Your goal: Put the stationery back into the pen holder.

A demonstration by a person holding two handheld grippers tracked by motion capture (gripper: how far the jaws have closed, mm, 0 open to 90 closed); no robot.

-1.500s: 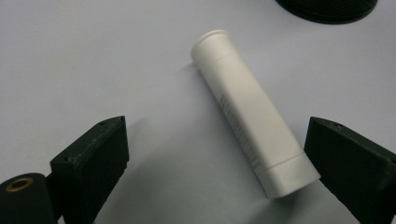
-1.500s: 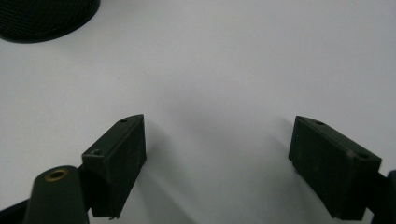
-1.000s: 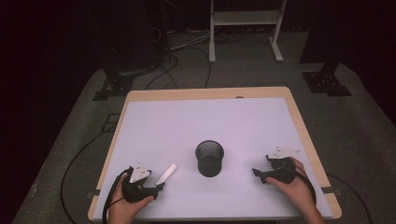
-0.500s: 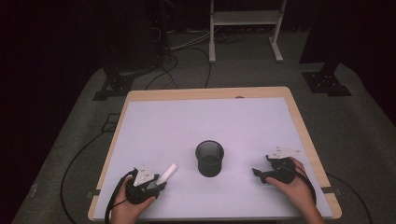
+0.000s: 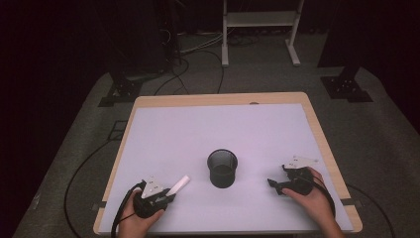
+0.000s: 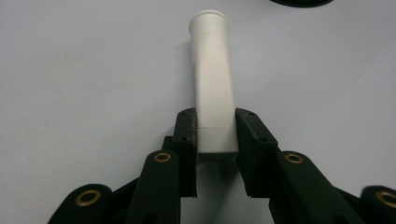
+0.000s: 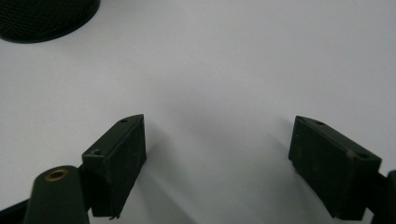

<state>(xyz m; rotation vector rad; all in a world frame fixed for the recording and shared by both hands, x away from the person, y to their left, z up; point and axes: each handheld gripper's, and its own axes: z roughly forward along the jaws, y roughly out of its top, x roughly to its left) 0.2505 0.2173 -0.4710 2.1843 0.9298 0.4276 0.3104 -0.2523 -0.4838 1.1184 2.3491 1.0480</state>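
Our left tongs (image 6: 215, 135) have just been closing, and their black pads now clench the near end of a white plastic tube with a flared rim (image 6: 213, 79). The tube lies flat on the pale lilac table with a light wooden border (image 5: 218, 99), near the front left corner, its far end aimed at the black wire-mesh cylindrical cup (image 5: 222, 168). That cup stands upright close to the middle of the front edge, well apart from the tube. Our right tongs (image 7: 217, 163) rest low over the bare table near the front right corner, jaws spread wide with nothing between them; the cup's dark mesh shows beyond their left jaw
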